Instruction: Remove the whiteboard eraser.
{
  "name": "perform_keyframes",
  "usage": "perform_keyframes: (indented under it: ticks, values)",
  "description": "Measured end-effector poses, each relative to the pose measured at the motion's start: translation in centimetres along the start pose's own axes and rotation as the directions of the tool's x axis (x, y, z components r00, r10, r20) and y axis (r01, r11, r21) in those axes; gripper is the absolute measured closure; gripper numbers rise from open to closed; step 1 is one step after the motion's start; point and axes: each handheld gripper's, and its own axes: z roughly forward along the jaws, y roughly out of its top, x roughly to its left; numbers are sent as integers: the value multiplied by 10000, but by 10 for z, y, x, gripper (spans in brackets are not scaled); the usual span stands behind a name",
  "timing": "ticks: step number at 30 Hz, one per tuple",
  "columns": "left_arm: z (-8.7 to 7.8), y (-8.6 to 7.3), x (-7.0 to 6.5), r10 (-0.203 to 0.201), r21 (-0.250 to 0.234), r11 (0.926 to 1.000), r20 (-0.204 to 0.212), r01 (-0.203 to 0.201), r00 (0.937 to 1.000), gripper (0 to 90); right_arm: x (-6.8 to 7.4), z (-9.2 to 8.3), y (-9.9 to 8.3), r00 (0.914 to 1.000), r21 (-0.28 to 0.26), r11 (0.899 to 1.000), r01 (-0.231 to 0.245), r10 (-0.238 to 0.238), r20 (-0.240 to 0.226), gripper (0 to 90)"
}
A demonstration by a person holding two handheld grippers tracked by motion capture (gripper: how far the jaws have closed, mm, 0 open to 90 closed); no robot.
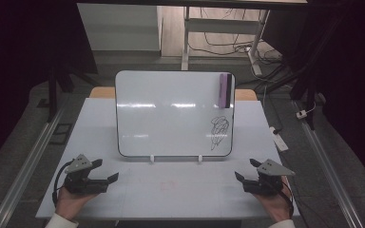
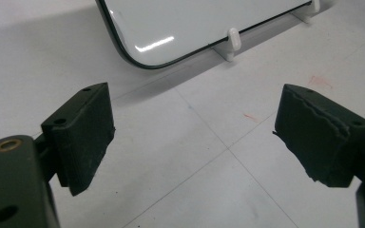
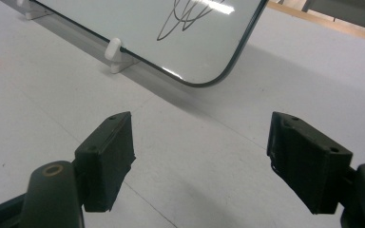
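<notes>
Both grippers, left [image 1: 105, 172] and right [image 1: 247, 170], gape empty before the whiteboard [image 1: 171, 114], seemingly scribbled.

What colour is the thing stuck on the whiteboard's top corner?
The eraser is purple with a dark side, best seen in the high view.

A whiteboard [image 1: 171, 111] stands mid-table [image 1: 171, 199], an eraser [image 1: 225, 89] on its upper right corner.

Whiteboard [image 1: 171, 114] propped upright on two small white feet [image 1: 152, 158] at mid-table [image 1: 100, 199], tilted slightly back. Black scribble [image 1: 219, 130] near its lower right corner; purple-and-black eraser [image 1: 225, 90] stuck to its upper right corner. Rest of surface blank, glossy.
</notes>
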Motion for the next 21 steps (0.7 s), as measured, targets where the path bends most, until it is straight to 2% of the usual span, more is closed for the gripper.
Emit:
perform_keyframes:
  ticks: [16, 21]
  values:
    - [2, 3, -2, 6, 57, 10000, 7, -6, 10000, 143, 6, 0, 0, 9999, 124, 9999, 34, -36, 148, 249]
    - [3, 2, -1, 20, 87, 10000, -11, -20, 10000, 144, 8, -5, 6, 9994, -120, 9999, -37, 42, 353, 256]
